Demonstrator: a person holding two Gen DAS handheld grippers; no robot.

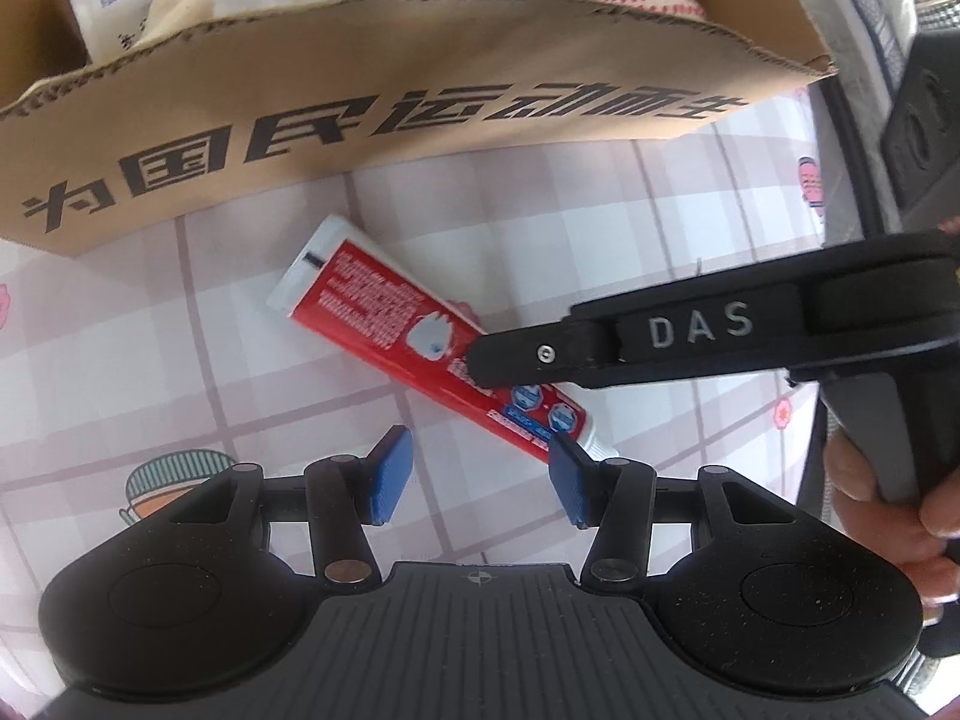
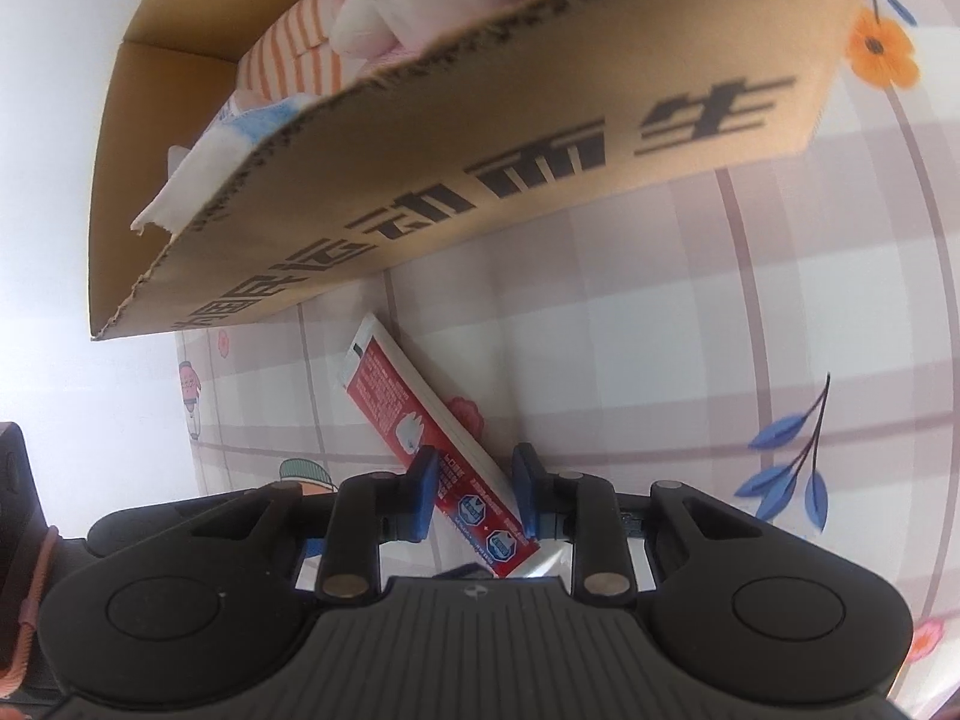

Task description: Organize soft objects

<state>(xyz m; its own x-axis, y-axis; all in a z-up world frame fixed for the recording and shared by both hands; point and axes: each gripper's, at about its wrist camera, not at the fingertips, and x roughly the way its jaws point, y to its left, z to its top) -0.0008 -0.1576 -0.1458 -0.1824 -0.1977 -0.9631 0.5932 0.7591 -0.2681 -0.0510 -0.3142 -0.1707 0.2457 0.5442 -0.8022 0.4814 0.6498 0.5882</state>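
Toothpaste tube (image 2: pixel 444 462) between right tongs (image 2: pixel 474 495), on tablecloth (image 2: pixel 660 330)

The box (image 1: pixel 360 96) is raw brown corrugated cardboard, matt, with a ragged fluted edge. The toothpaste tube (image 1: pixel 390 324) is glossy printed plastic. The tablecloth (image 1: pixel 630 228) looks smooth and printed. The right gripper (image 2: pixel 474 492) is matt black plastic with ribbed blue pads (image 2: pixel 423 486).

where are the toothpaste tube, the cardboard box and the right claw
toothpaste tube (image 1: pixel 384 306), left wrist view, red middle of its body
cardboard box (image 2: pixel 540 138), right wrist view, printed front wall
right claw (image 2: pixel 474 495), right wrist view, midway between its blue fingertips
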